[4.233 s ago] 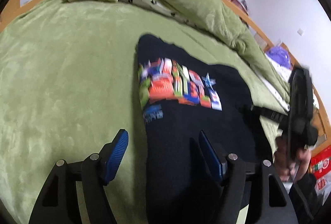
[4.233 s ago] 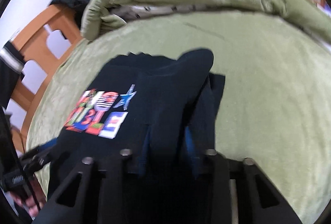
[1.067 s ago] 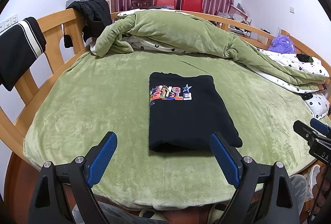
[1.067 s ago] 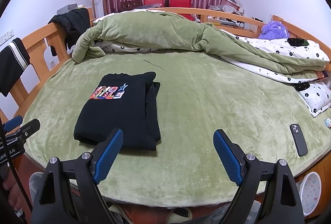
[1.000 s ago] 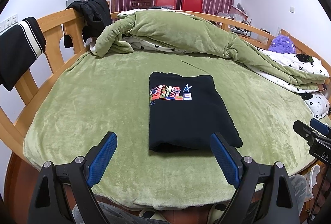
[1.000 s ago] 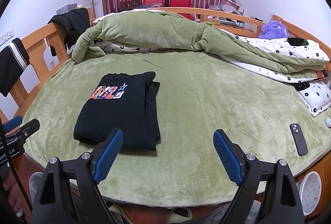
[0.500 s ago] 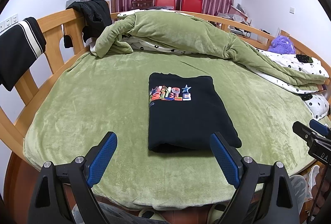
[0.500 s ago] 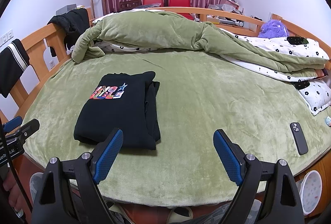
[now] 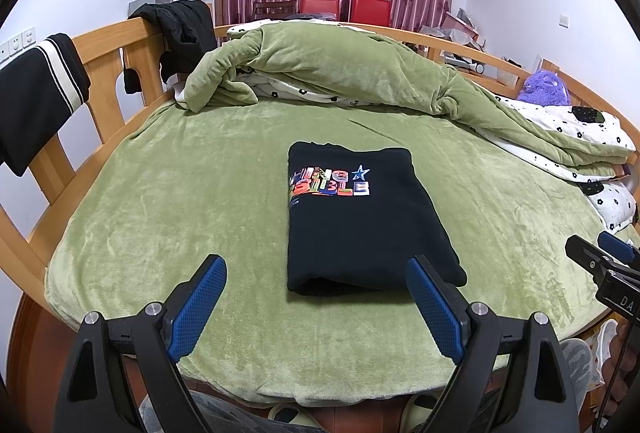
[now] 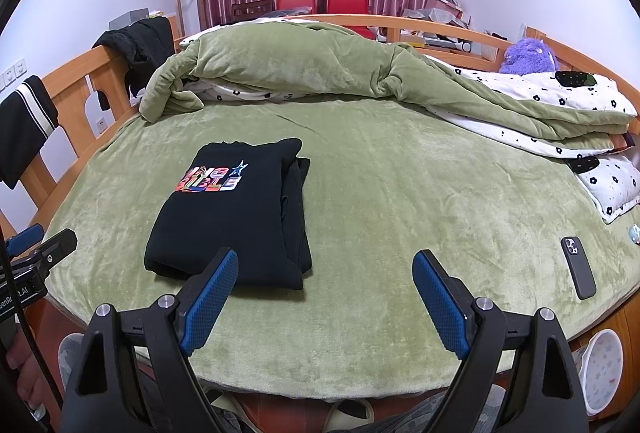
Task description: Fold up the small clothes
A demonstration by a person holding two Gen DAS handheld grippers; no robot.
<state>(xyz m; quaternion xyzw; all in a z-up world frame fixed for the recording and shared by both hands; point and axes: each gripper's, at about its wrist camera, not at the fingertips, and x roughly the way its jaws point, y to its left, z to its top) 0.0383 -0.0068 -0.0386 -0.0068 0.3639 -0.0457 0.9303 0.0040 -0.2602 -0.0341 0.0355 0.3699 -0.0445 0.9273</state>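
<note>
black top (image 9: pixel 360 217) folded flat on bed (image 9: pixel 180 201) — left gripper (image 9: pixel 316 297) & right gripper (image 10: pixel 326 293) wide, empty

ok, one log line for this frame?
stage: fold done | black shirt: folded, flat on bed | left gripper: open, empty | right gripper: open, empty

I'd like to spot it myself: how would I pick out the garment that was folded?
Look at the green bed cover. Near its front edge lies a black top, folded into a flat rectangle. Unlike the dark clothes hung on the wooden rail, it shows colourful block letters and a blue star.
</note>
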